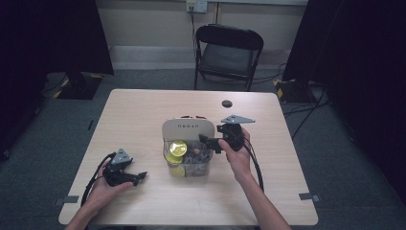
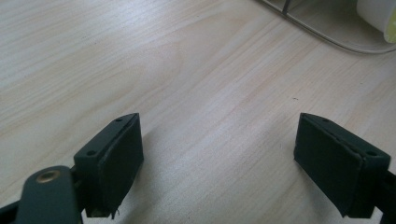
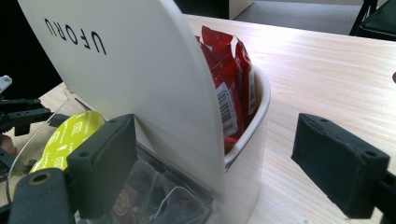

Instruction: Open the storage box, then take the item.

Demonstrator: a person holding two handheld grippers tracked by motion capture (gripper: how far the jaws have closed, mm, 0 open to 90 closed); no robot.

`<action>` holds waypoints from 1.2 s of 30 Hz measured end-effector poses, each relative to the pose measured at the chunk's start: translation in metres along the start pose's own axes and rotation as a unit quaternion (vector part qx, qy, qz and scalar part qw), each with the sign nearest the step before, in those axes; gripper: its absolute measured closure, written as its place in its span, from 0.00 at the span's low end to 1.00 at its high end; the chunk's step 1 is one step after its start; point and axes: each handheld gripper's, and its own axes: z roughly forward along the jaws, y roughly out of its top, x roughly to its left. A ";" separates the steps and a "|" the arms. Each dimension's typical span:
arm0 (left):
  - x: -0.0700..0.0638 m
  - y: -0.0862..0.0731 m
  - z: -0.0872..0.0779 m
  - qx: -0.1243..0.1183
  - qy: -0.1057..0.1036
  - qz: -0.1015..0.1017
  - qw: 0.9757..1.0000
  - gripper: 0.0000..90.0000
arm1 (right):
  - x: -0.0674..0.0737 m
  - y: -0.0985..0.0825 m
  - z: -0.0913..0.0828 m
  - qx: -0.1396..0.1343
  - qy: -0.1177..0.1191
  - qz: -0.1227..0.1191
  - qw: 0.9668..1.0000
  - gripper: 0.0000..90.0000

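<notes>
Your left gripper (image 1: 139,178) rests low on the table (image 1: 143,110) at the near left, jaws spread over bare wood. At the table's middle stands one organizer (image 1: 187,143), its long axis running from you toward the far edge; its raised white panel (image 3: 140,79) stands across that axis. One yellow-lidded capsule (image 1: 178,147) faces up in the clear near half; I count three red packets (image 3: 229,88) upright behind the panel. Your right gripper (image 1: 207,140) points left at the organizer, jaws spread, the panel's edge between them.
</notes>
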 end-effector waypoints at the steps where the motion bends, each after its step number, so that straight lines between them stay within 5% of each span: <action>1: 0.000 0.000 0.000 0.003 0.001 0.001 1.000 0.17 | 0.001 0.000 0.000 0.000 -0.002 0.000 1.000 0.15; 13: -0.005 0.009 -0.009 -0.020 -0.013 -0.013 1.000 0.20 | 0.000 0.002 -0.006 -0.006 -0.014 -0.005 1.000 0.15; 26: -0.015 0.022 -0.020 -0.064 -0.054 -0.035 0.996 0.23 | -0.003 0.006 -0.006 -0.006 -0.004 -0.002 1.000 0.15; 36: -0.026 0.033 -0.030 -0.087 -0.070 -0.029 0.993 0.27 | -0.002 0.007 -0.006 -0.006 -0.002 -0.003 1.000 0.15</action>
